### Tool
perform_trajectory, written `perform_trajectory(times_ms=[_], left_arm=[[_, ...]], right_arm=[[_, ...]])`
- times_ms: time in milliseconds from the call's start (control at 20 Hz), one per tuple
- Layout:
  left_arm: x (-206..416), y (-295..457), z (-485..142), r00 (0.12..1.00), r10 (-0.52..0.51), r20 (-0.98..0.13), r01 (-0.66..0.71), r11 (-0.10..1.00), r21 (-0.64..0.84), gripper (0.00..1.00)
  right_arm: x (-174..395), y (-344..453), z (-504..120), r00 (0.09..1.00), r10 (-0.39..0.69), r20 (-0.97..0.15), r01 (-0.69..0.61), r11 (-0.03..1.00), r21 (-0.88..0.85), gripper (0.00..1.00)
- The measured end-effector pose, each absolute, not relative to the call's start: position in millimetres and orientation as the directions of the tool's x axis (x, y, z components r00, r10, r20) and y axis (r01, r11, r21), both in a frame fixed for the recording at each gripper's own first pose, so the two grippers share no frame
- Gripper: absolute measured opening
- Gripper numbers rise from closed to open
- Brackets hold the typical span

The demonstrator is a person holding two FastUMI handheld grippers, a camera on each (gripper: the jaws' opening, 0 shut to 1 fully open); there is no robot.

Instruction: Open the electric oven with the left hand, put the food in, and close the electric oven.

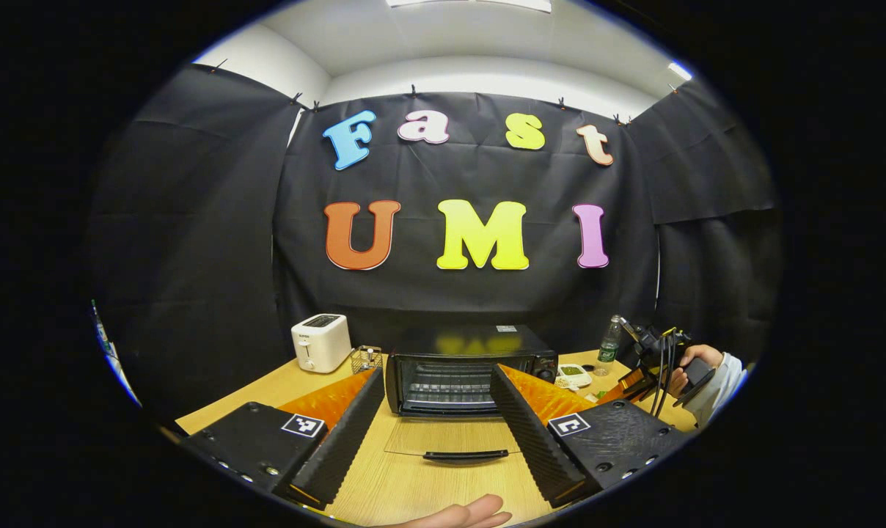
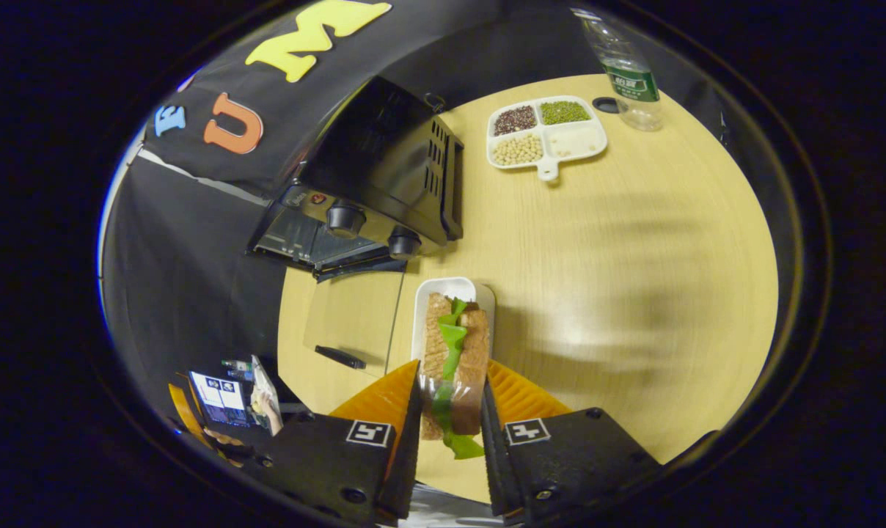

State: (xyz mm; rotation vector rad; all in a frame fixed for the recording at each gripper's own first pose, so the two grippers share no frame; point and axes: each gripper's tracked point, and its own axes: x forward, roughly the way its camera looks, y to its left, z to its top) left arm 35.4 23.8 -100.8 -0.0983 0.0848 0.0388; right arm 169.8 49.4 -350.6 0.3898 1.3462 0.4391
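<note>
The black electric oven (image 1: 461, 370) stands at the back of the wooden table, its glass door (image 1: 450, 436) folded down flat with the handle (image 1: 465, 455) nearest me. My left gripper (image 1: 436, 374) is open, fingers wide apart on either side of the doorway, holding nothing. My right gripper (image 2: 450, 374) is shut on a sandwich (image 2: 472, 345) of brown bread and green lettuce. A white dish (image 2: 454, 290) shows past the sandwich's far end. The oven (image 2: 384, 161) and its lowered door (image 2: 348, 315) lie to the left of the sandwich. That right gripper (image 1: 659, 367) hovers at the table's right, held by a white-sleeved hand.
A white toaster (image 1: 320, 341) and a small wire basket (image 1: 367, 358) stand left of the oven. To its right are a divided plate of beans (image 2: 546, 132), a water bottle (image 2: 626, 73) and its cap (image 2: 606, 105). A hand (image 1: 472, 513) shows at the near table edge.
</note>
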Motion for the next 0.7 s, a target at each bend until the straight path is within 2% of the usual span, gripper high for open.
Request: perform_trajectory(times_ms=[50, 150, 200, 250, 300, 400, 450, 500, 700], left_arm=[[32.9, 25.4, -100.4, 0.996, 0.034, -0.083, -0.043, 0.994, -0.101, 0.95], [27.0, 27.9, -100.0, 0.997, 0.028, -0.075, -0.036, 0.993, -0.116, 0.95], [24.7, 29.6, -99.9, 0.997, 0.023, -0.07, -0.032, 0.992, -0.125, 0.95], [20.9, 31.2, -98.6, 0.998, 0.019, -0.062, -0.027, 0.991, -0.131, 0.88], [17.0, 32.6, -98.2, 0.998, 0.012, -0.058, -0.02, 0.991, -0.134, 0.95], [11.7, 36.1, -95.4, 0.999, 0.005, -0.048, -0.011, 0.991, -0.133, 0.95], [9.0, 37.4, -91.9, 0.999, 0.001, -0.038, -0.006, 0.991, -0.131, 0.95], [6.3, 38.0, -87.9, 1.0, -0.005, -0.026, 0.002, 0.992, -0.128, 0.94], [-1.1, 43.4, -76.4, 1.0, -0.021, -0.008, 0.02, 0.994, -0.112, 0.94]], right_arm=[[168.8, 47.9, -347.5, 0.179, 0.513, -0.839, -0.074, 0.858, 0.509, 0.37], [167.5, 41.8, -338.2, 0.225, 0.499, -0.837, -0.057, 0.864, 0.5, 0.36], [163.7, 40.6, -332.0, 0.242, 0.496, -0.834, -0.048, 0.865, 0.5, 0.41], [160.9, 40.3, -326.2, 0.261, 0.496, -0.828, -0.039, 0.863, 0.504, 0.36], [157.7, 42.3, -319.4, 0.285, 0.501, -0.817, -0.031, 0.857, 0.515, 0.36], [153.9, 51.3, -307.1, 0.346, 0.523, -0.779, -0.002, 0.831, 0.556, 0.4], [153.8, 61.0, -299.4, 0.386, 0.548, -0.742, 0.006, 0.803, 0.596, 0.36], [149.3, 72.5, -294.2, 0.407, 0.577, -0.708, 0.007, 0.773, 0.634, 0.4], [146.8, 130.4, -285.8, 0.527, 0.661, -0.535, 0.045, 0.606, 0.794, 0.36]])
